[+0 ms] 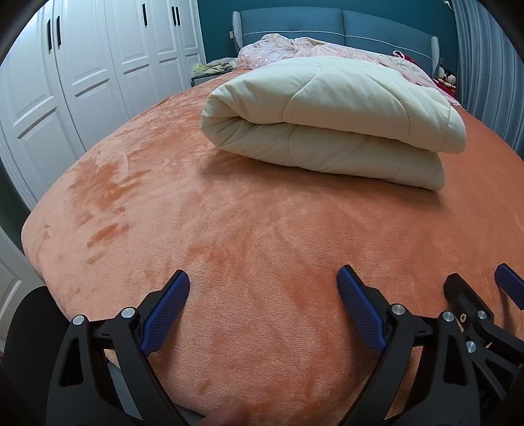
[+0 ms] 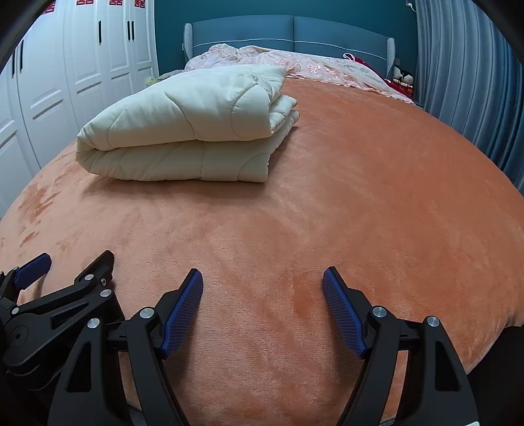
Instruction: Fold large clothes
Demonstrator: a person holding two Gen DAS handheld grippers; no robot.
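Both tools, left tool (image 1: 263,285) and right tool (image 2: 263,285), spread open and empty above orange bed (image 1: 262,229), folded cream quilt (image 1: 327,121) well ahead.

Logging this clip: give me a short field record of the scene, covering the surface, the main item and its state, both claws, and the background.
surface: bed with orange fleece cover
main item: cream quilt, folded into a thick bundle, lying on the cover
left claw: open, empty, low over the near end of the bed, apart from the quilt
right claw: open, empty, beside the left one
far end: crumpled pink bedding against the blue headboard
left side: white wardrobe doors
right side: blue curtain
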